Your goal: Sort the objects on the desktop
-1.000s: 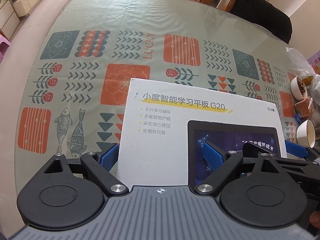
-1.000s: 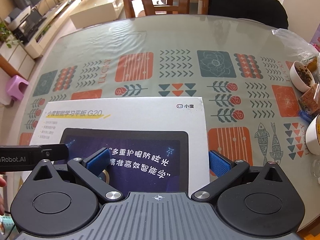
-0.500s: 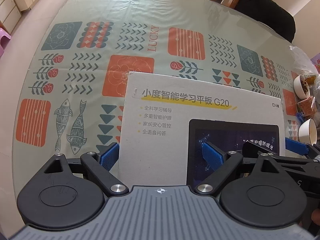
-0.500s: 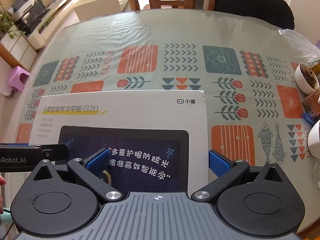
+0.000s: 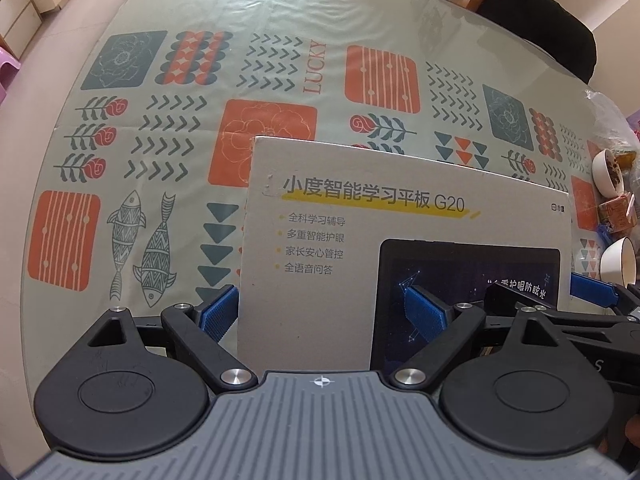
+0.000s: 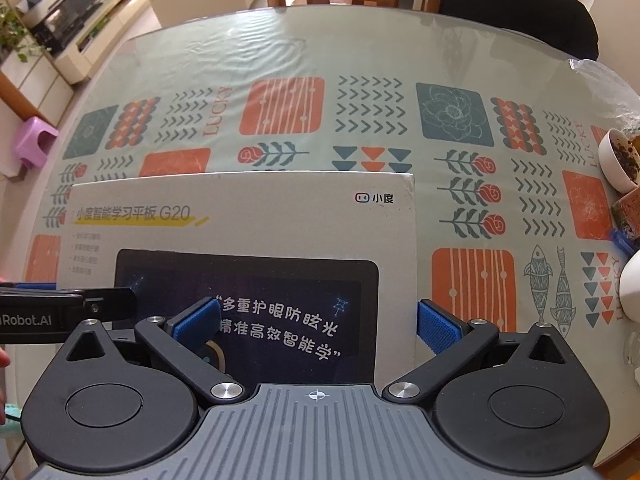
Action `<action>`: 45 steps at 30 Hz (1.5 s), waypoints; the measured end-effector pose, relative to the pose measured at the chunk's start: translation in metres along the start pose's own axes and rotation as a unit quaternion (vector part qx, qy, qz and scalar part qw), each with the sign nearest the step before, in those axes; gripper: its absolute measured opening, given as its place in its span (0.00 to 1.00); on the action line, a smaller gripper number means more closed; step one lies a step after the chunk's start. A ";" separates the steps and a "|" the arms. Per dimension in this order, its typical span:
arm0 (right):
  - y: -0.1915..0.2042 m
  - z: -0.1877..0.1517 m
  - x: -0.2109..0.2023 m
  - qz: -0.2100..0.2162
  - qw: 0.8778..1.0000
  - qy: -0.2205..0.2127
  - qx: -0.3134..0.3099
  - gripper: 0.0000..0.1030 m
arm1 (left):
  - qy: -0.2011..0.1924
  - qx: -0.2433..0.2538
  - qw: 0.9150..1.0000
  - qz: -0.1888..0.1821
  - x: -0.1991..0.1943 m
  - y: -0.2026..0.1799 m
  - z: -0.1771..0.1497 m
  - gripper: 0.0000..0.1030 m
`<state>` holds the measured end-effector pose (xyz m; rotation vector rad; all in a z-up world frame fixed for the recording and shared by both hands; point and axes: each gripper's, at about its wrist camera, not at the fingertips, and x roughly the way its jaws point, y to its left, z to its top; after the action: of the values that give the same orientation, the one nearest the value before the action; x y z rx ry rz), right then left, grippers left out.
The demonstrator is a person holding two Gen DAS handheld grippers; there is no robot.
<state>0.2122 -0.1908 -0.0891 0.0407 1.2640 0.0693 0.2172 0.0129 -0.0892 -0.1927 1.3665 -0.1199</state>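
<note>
Both views have crept forward over the box (image 5: 404, 240); each gripper (image 5: 324, 312) (image 6: 318, 320) wide astride a side edge, placing it; next, release.

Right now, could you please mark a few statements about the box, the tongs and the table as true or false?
1. The white tablet box lies flat on the patterned table. True.
2. The left tongs are shut tight. False: their blue pads stand apart, one at the box's left edge, one over its lid.
3. The right tongs straddle the box's right edge. True.
4. The bowls sit on the box. False: they stand by the table's right rim.
</note>
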 end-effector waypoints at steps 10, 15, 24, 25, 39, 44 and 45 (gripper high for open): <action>0.006 0.013 0.000 -0.004 1.000 -0.006 -0.002 1.00 | 0.003 0.001 1.000 0.000 -0.003 0.005 0.014 1.00; 0.009 0.012 0.004 -0.010 1.000 -0.002 -0.007 1.00 | 0.010 -0.001 1.000 -0.007 0.004 0.010 0.014 1.00; 0.009 0.010 0.004 -0.016 1.000 -0.002 -0.004 1.00 | 0.013 0.005 1.000 -0.011 0.007 0.010 0.014 1.00; 0.008 0.010 0.004 -0.016 1.000 -0.002 -0.003 1.00 | 0.013 0.007 1.000 -0.012 0.007 0.009 0.014 1.00; -0.001 0.005 0.015 -0.013 1.000 0.009 0.011 1.00 | 0.023 0.027 0.999 -0.006 0.018 0.002 0.013 1.00; -0.002 0.006 0.022 -0.012 1.000 0.016 0.012 1.00 | 0.026 0.026 0.999 -0.004 0.023 0.002 0.013 1.00; -0.002 0.006 0.023 -0.012 1.000 0.016 0.012 1.00 | 0.027 0.026 0.999 -0.003 0.024 0.002 0.014 1.00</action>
<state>0.2253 -0.1915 -0.1091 0.0445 1.2980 0.0346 0.2353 0.0110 -0.1101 -0.1514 1.4156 -0.1663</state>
